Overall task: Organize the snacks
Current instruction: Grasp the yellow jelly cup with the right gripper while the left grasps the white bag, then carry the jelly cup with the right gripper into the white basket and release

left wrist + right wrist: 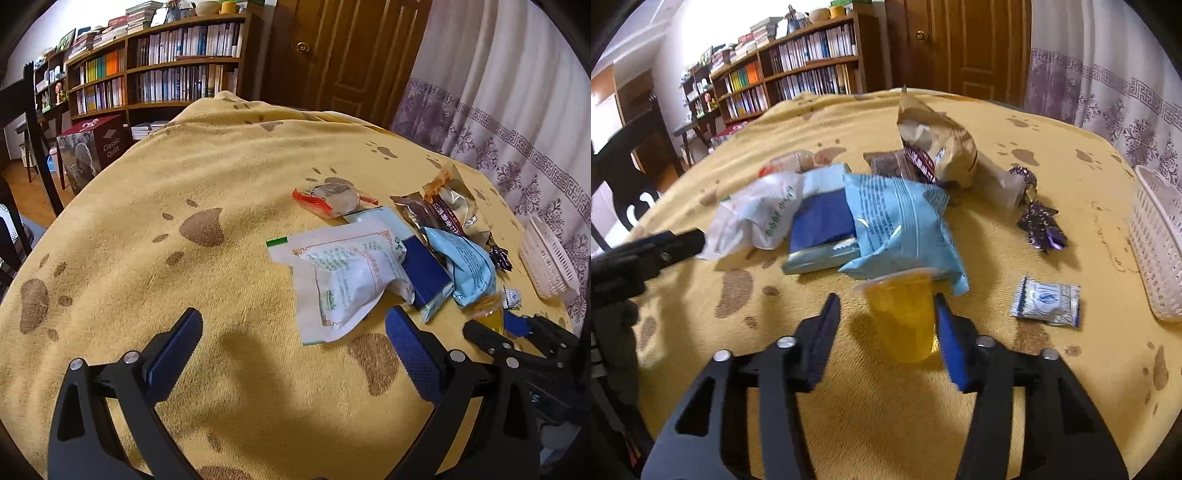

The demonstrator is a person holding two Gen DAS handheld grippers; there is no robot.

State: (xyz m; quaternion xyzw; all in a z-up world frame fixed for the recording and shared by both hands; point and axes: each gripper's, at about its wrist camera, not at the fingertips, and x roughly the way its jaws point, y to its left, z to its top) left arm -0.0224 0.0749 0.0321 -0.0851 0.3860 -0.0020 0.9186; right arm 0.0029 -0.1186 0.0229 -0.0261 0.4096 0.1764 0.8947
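Right gripper (pixel 886 325): the jaws are partly spread with the yellow jelly cup (pixel 900 314) between them. The right pad lies against the cup wall; a gap shows between the left pad and the cup, so the cup is not pinched. The cup lies on its side on the yellow paw-print cloth (pixel 849 406) that covers the desk, its rim toward the snack pile.

Left gripper (pixel 293 341): the jaws are spread wide with nothing between them, above bare cloth. The corner of the white-and-green packet (pixel 343 288) lies just ahead of the right pad.

Obstructions around the cup: the light-blue bag (pixel 897 225) touches the cup rim from behind. The dark-blue flat pack (pixel 820 225) lies partly under that bag. One small white-and-blue sachet (pixel 1046 302) lies to the right of the cup, apart from it.

Further out: one beige bag (pixel 942 144), one brown bar wrapper (pixel 886 166), two purple foil candies (pixel 1042 225) and one clear pack with red ends (pixel 334 201).

One white slotted basket (pixel 1156 243) stands at the right edge of the desk, well apart from the cup.

Background: bookshelves (pixel 166 70), a wooden door (pixel 347 55) and a patterned curtain (pixel 517 110).
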